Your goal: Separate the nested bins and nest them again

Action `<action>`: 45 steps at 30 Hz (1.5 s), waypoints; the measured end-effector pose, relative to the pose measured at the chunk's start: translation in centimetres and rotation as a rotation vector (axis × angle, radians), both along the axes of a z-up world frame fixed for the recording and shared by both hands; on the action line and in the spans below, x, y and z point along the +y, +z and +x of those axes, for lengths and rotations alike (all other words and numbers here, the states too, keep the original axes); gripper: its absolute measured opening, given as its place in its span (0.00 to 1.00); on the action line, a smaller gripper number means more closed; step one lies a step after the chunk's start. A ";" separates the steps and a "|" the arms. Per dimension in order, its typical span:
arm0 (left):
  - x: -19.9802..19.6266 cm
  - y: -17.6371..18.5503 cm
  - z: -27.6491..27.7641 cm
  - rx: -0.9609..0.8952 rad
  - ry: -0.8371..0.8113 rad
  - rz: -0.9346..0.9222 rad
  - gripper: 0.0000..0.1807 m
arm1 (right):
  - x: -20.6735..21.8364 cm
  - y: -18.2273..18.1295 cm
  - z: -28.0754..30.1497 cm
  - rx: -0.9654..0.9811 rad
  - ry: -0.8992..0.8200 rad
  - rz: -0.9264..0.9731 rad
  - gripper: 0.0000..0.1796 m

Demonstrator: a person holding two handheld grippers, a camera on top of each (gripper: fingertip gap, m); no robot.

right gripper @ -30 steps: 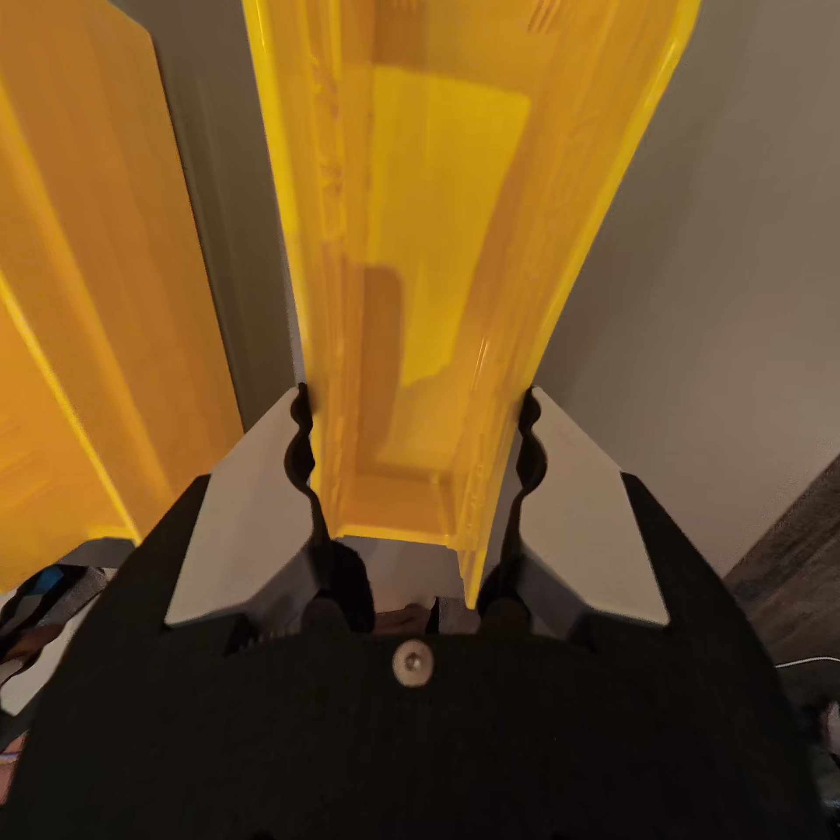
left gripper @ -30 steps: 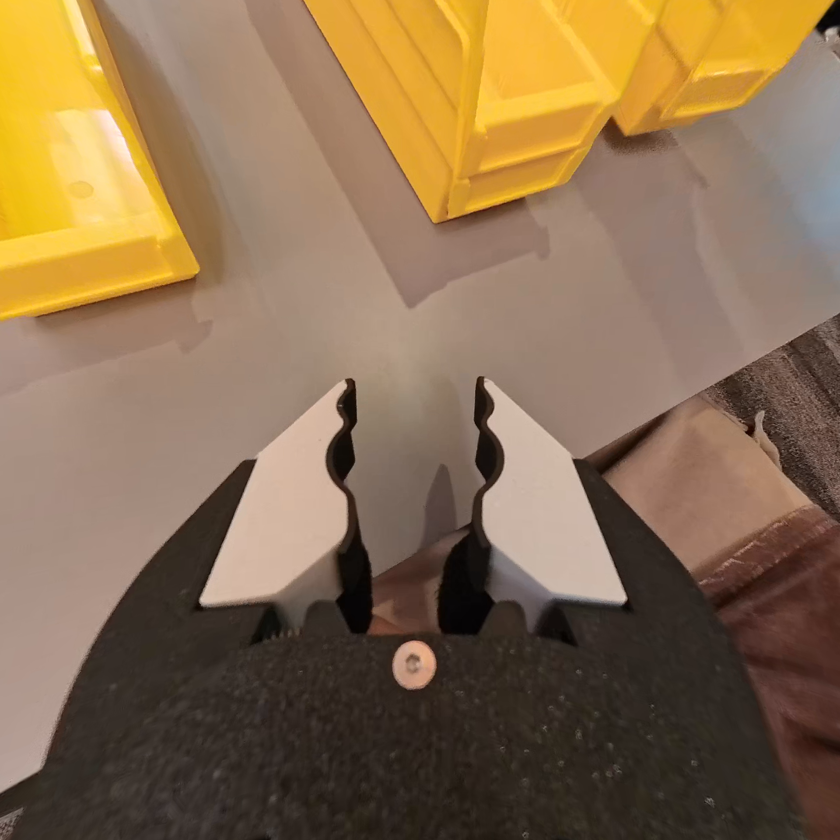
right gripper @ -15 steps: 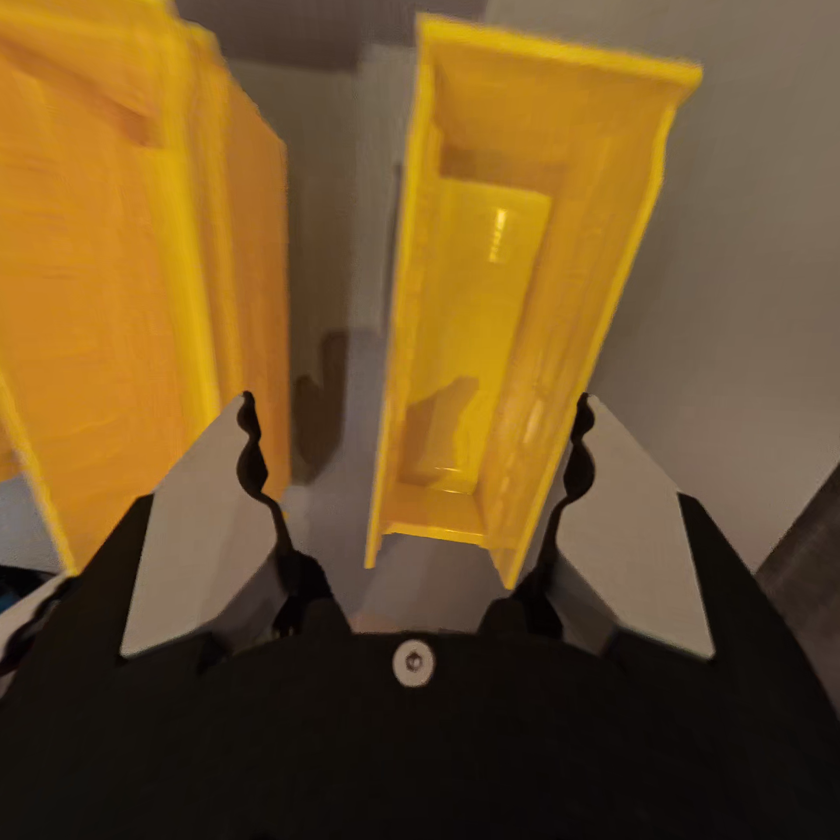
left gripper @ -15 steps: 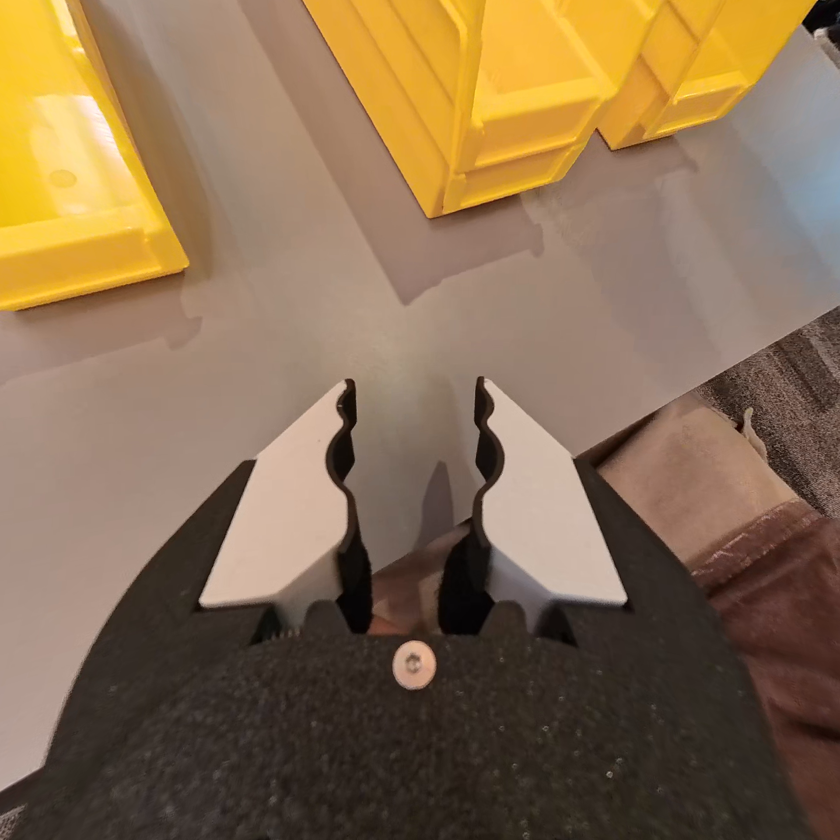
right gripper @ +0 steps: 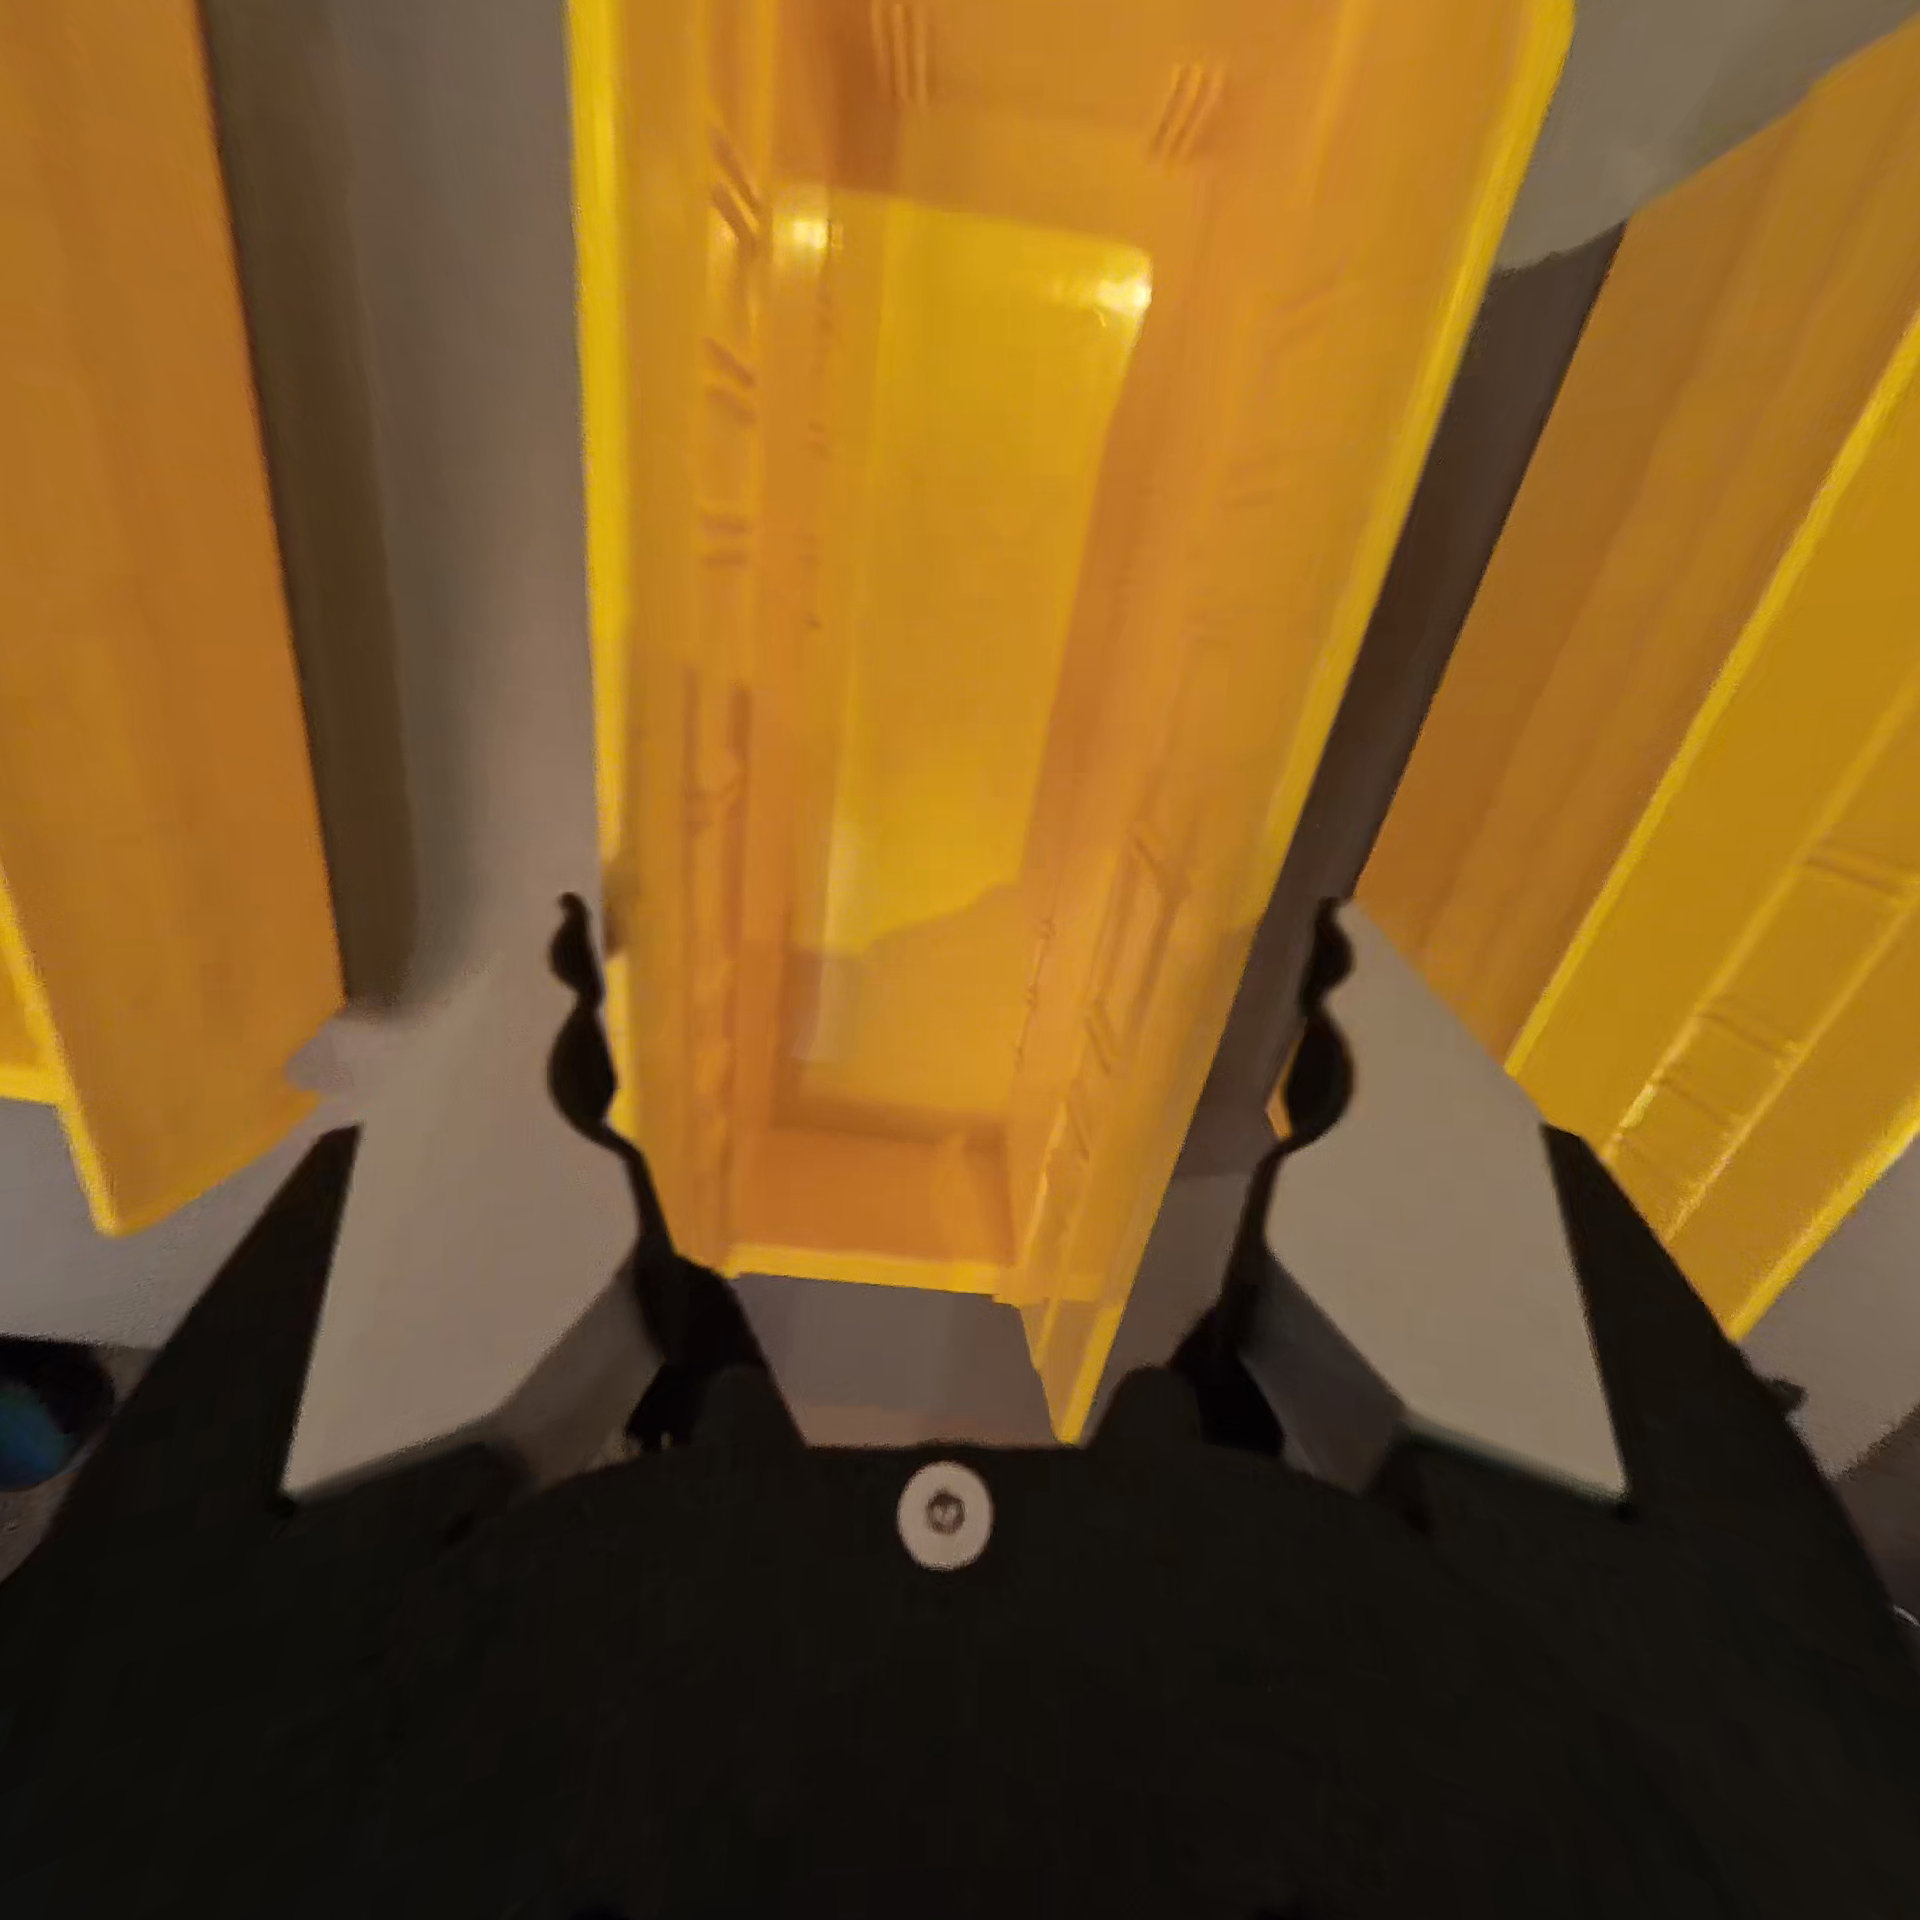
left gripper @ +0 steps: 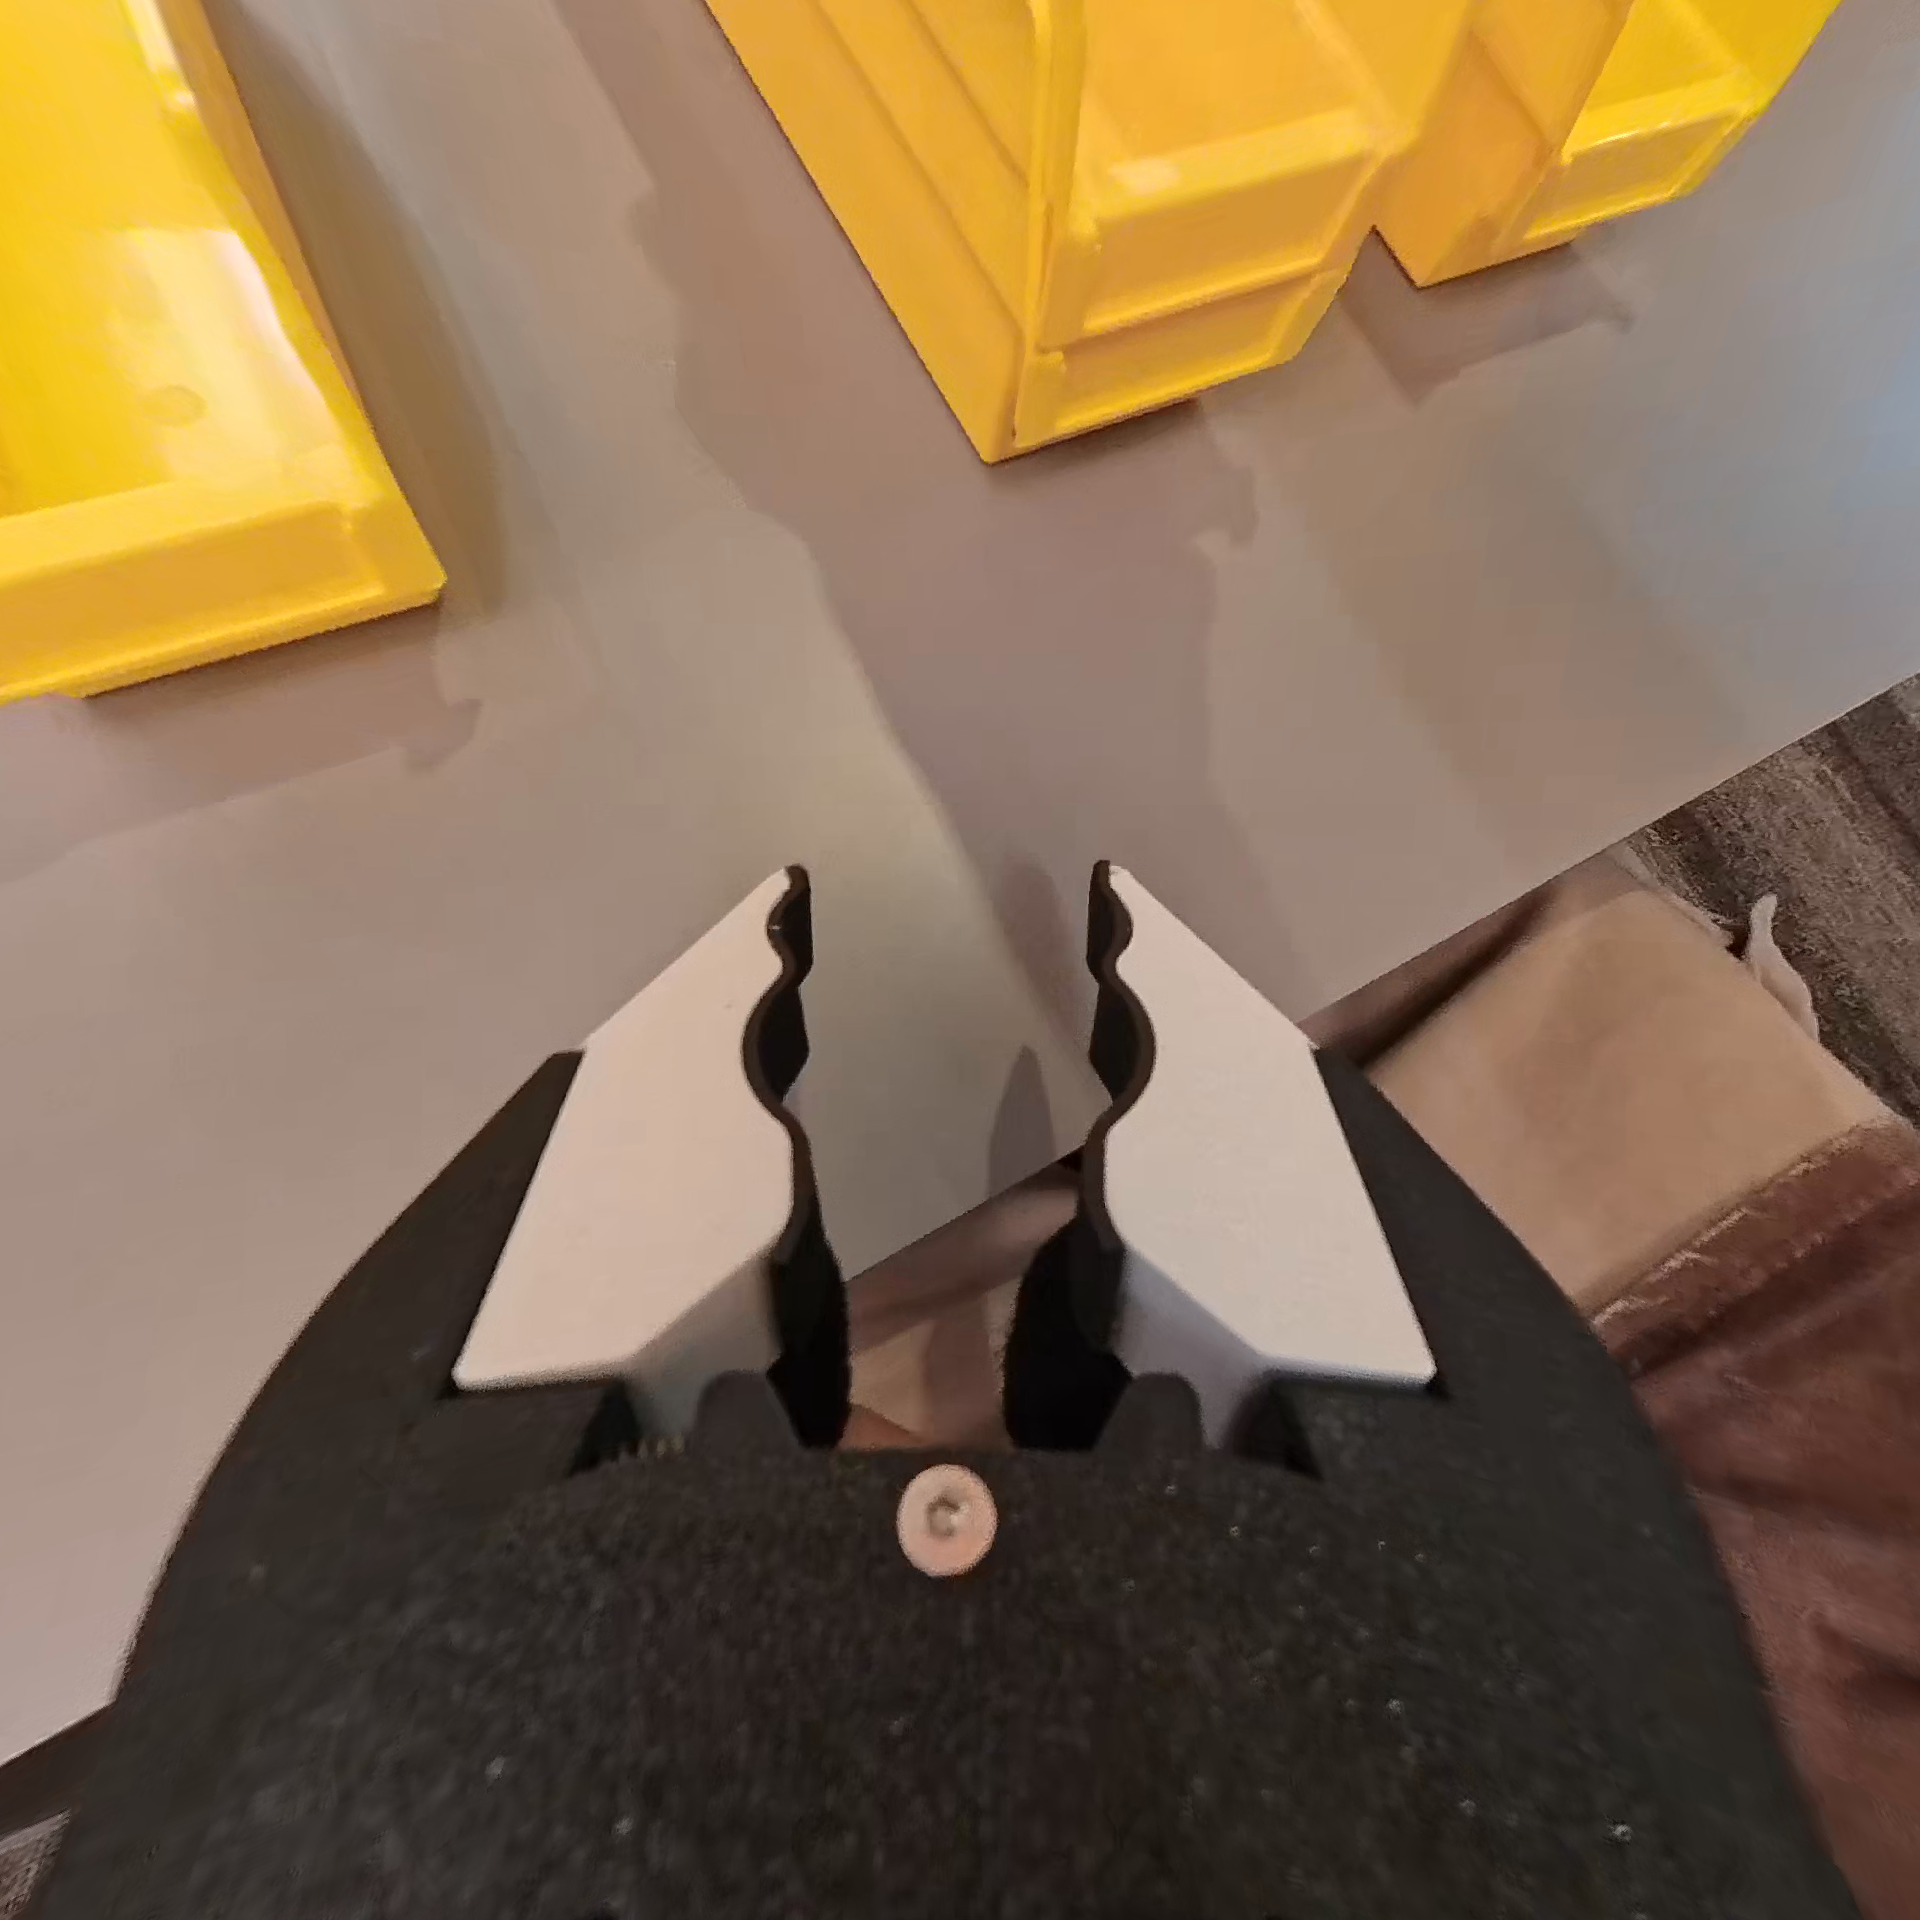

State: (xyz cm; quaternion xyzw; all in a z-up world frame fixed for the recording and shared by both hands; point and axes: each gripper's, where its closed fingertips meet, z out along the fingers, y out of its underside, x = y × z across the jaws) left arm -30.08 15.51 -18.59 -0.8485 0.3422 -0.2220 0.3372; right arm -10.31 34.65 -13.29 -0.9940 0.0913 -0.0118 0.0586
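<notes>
So the right hand-held gripper (right gripper: 951,1023) has just swung back onto a narrow yellow bin (right gripper: 935,644) after backing off half a second ago. Its jaws are spread wide, straddling the bin's near end, not clamping it yet. Looks like a fresh pick for re-nesting. The left hand-held gripper (left gripper: 945,904) hovers released over the grey surface (left gripper: 727,644), nested bins (left gripper: 1174,208) ahead.

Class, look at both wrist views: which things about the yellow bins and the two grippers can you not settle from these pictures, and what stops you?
- Right wrist view: whether the right gripper touches the middle bin; blur hides any contact.
- Right wrist view: the side bins; frame edges cut them off.
- Left wrist view: how many nested bins are stacked; the top edge crops them.
- Left wrist view: the left bin; glare washes out its inside.
</notes>
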 end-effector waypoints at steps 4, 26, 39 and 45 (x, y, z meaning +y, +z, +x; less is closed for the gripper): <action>0.3 -0.1 -0.2 -0.005 0.007 -0.010 0.28 | 0.0 0.2 -0.4 0.050 -0.010 -0.001 0.58; 0.6 -0.2 0.1 0.001 0.005 -0.009 0.28 | -0.8 1.8 0.0 0.064 -0.038 -0.055 0.47; 0.5 -0.2 -0.1 0.005 0.001 -0.006 0.28 | -0.1 6.5 0.4 0.050 -0.024 -0.004 0.47; 0.4 -0.2 -0.3 -0.007 0.006 -0.021 0.28 | -0.7 14.5 5.2 0.025 -0.028 0.077 0.48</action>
